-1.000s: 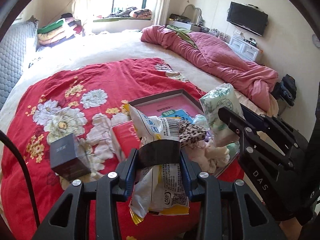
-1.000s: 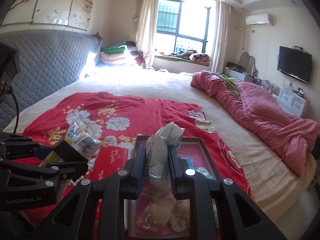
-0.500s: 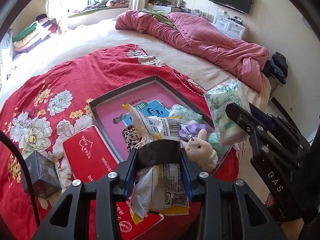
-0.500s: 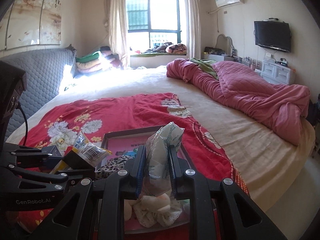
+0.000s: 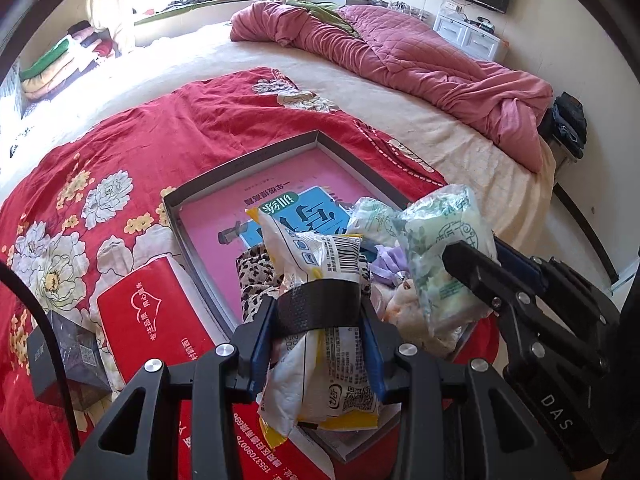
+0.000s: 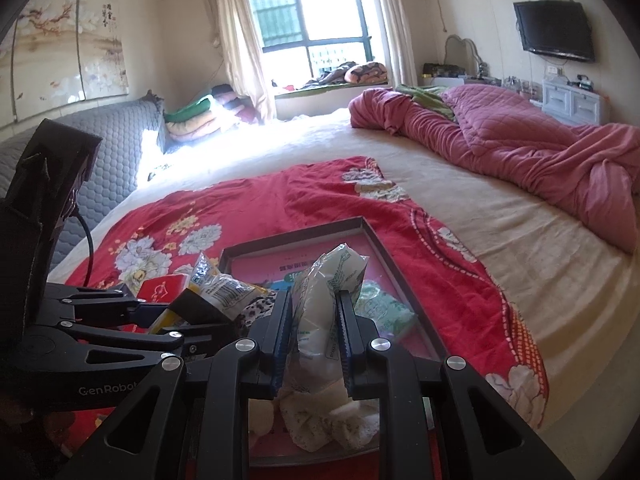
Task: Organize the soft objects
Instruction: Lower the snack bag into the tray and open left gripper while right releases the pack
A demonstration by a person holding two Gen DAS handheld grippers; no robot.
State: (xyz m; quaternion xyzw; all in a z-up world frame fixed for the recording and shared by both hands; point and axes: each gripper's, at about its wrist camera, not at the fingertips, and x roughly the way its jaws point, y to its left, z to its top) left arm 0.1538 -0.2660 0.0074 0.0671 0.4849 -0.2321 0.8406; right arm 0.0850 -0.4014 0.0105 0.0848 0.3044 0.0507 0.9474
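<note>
Crinkly yellow-white snack bag (image 5: 320,280) clamped in left gripper (image 5: 318,344) jaws, held over near end of grey tray (image 5: 248,168) on the red floral bedspread (image 5: 168,128). Right gripper (image 6: 314,340) jaws clamped on pale green tissue pack (image 6: 324,292), also above tray. Leopard-print cloth (image 5: 256,276), plush toy in tray.

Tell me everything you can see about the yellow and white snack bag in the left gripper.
The snack bag is crinkly white plastic film with yellow edges, a barcode near its top and a QR code near its bottom. It stands roughly upright, pinched at the middle between the left gripper pads, with a black band across its front there. It hangs over the near corner of the grey tray.
</note>
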